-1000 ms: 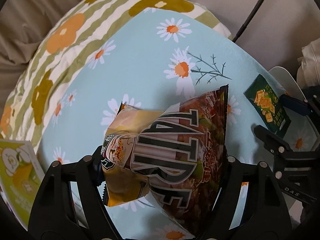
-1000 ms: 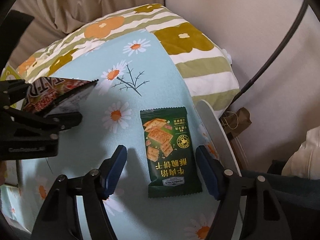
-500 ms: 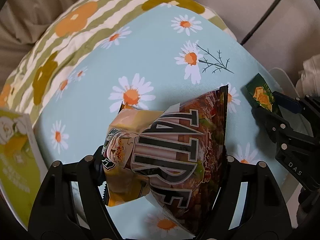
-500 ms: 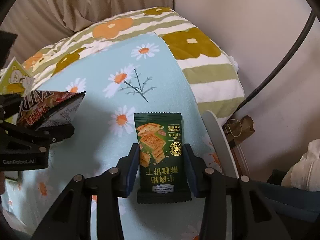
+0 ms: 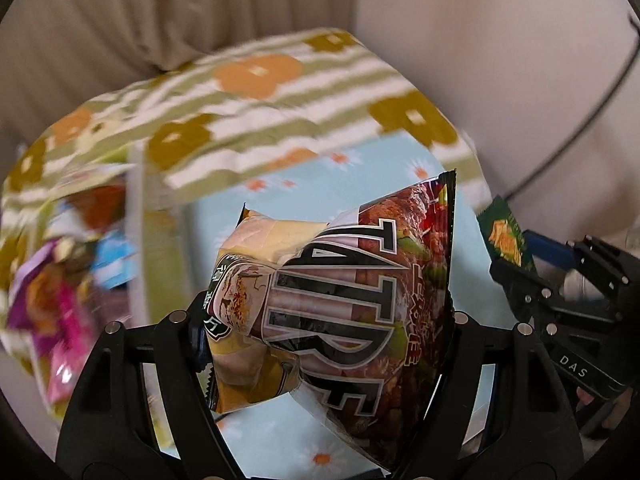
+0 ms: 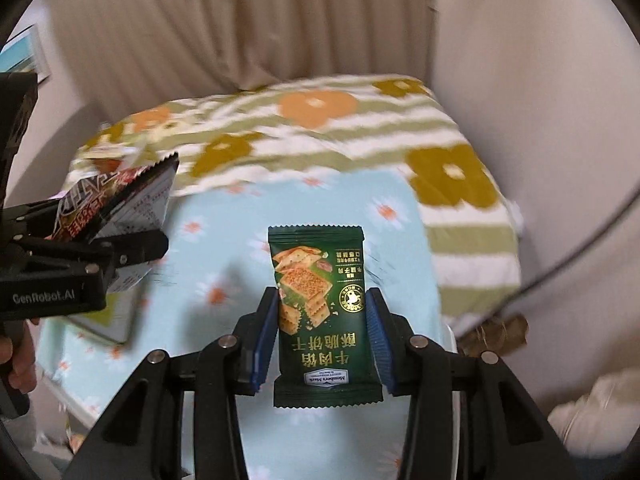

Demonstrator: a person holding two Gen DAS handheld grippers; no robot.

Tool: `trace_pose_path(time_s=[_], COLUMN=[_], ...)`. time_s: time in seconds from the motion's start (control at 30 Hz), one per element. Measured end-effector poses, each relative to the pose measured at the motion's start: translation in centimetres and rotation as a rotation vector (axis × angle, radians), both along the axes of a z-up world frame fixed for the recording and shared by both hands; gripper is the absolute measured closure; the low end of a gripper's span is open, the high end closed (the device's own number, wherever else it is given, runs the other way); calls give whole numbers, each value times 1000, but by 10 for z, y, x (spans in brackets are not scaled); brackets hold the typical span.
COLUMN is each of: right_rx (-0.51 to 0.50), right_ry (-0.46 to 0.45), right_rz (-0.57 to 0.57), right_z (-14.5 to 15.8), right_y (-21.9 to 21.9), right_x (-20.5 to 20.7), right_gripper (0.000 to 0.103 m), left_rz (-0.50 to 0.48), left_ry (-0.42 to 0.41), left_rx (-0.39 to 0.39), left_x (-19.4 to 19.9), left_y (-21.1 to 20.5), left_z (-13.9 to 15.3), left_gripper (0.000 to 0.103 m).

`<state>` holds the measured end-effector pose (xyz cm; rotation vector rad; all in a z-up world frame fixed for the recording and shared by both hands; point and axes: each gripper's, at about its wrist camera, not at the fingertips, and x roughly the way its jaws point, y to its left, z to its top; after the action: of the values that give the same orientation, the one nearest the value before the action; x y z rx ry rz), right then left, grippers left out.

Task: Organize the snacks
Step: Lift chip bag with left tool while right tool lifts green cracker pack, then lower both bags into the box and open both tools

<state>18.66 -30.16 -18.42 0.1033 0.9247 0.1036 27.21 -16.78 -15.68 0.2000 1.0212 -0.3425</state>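
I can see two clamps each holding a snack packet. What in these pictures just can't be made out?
- Left wrist view: the bright packets in the open box at the left are smeared by motion blur; none can be named.
- Left wrist view: the chip bag in the left gripper hides the cloth under it.
- Right wrist view: the cracker packet in the right gripper has small print too fine to read.

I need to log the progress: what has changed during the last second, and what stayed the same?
The right gripper closed its fingers on the green cracker packet and lifted it off the daisy cloth. The left gripper rose too, and a box of snacks came into its view. The big chip bag stayed clamped in the left fingers.
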Motion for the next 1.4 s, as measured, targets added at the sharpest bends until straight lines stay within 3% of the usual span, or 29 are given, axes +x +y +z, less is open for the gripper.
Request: trace_pose_path(time_s=[0.33, 0.6, 0.73, 0.8, 0.87, 1.0, 1.4], right_rx=[74, 105, 101, 94, 88, 87, 77], right_ry=[-99, -100, -73, -61, -50, -35, -28], right_rz=[232, 275, 245, 226, 208, 184, 280], right_z=[55, 60, 54, 50, 48, 48, 57], right_y=[106, 186, 203, 206, 210, 213, 263], right_x=[28, 65, 81, 86, 88, 92, 91], right_gripper=[64, 64, 64, 64, 64, 64, 64], left_rz=[222, 221, 195, 179, 175, 178, 299], left_ry=[-103, -79, -52, -45, -49, -41, -56], left_rx=[11, 31, 26, 40, 26, -26, -20], left_x=[-8, 42, 69, 78, 83, 82, 36], left_y=[124, 195, 206, 208, 213, 232, 303], left_z=[52, 46, 34, 30, 30, 36, 43], left_gripper=[30, 30, 25, 10, 1, 1, 1])
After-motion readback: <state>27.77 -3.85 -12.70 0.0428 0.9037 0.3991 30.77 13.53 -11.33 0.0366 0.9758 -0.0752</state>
